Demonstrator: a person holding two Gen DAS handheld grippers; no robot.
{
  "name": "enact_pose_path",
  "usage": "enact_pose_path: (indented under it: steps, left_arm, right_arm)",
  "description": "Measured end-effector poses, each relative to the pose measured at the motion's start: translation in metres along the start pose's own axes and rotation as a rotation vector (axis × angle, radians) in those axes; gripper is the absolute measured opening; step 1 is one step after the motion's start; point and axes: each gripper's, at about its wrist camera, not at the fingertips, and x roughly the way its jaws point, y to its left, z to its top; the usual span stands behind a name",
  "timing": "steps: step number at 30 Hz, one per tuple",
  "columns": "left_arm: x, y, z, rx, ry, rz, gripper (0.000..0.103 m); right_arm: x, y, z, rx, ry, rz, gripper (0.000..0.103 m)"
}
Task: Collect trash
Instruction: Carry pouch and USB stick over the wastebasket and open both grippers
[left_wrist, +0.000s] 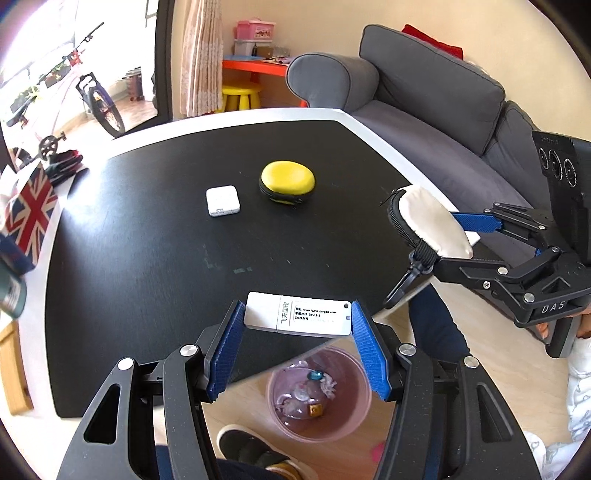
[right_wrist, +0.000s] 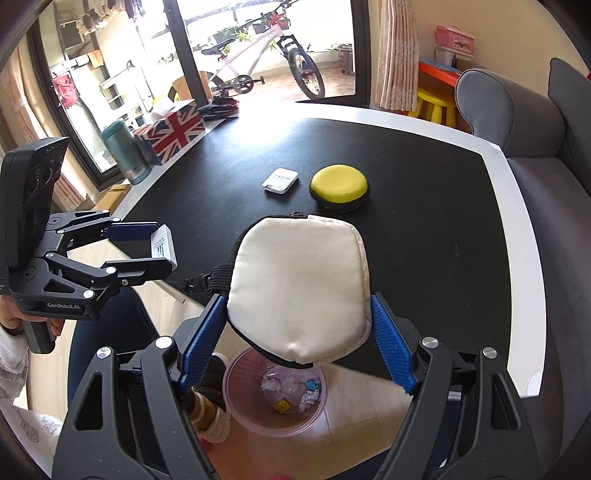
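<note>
Black table (left_wrist: 147, 240) is carrying two things not yet collected, a yellow case (left_wrist: 287, 181) and a white box (left_wrist: 222, 200), well apart from both grippers. Below the near edge, the pink bin (right_wrist: 275, 397) is waiting on the floor. The right gripper (right_wrist: 297, 332) is pinching a cream pouch (right_wrist: 299, 288); the left gripper (left_wrist: 297, 332) is pinching a white dongle (left_wrist: 299, 314). Both loads are hanging roughly over the bin, so I judge each should be centred over the rim before letting go. Only the right view is showing the green flask (right_wrist: 123, 155).
</note>
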Motion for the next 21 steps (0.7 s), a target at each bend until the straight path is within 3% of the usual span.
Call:
enact_pose_path:
  steps: [10,21]
  left_arm:
    - [-0.006,-0.008,-0.039,-0.043,0.046,-0.004,0.057]
    - [-0.013,-0.01,-0.062,-0.078,0.055,-0.021,0.057]
  right_arm:
    - [-0.012,0.021,-0.043,-0.014,0.046,0.037,0.077]
    - [0.01,0.033,-0.087,-0.005,0.148,0.108,0.077]
